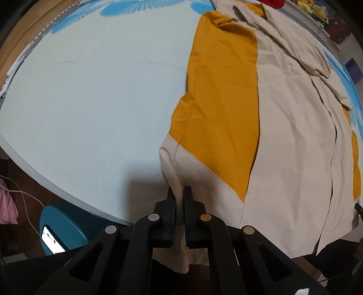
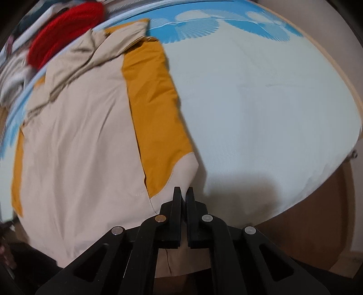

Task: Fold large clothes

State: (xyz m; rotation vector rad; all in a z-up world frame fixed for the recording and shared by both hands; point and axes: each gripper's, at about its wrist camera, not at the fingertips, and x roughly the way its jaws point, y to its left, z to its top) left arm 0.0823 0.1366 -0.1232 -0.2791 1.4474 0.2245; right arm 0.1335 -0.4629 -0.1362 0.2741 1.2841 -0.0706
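- Lying flat on the bed, the jacket is clamped at its near hem, around 6 o'clock, by the left tool and the right tool.
- Slippery fabric could be pulled free if lifted unevenly.
- Folded sleeves at 12 o'clock could be dragged askew.

Wide bed covered in a pale, near-white sheet with blue feathery print along the far edge. Dark brown wood floor beyond the near edge of the mattress, crossed by a thin white cable. Teal stool beside the bed, pink fabric at far left. Red bundle and yellow plush toys past the far side. Soft, dim indoor light.
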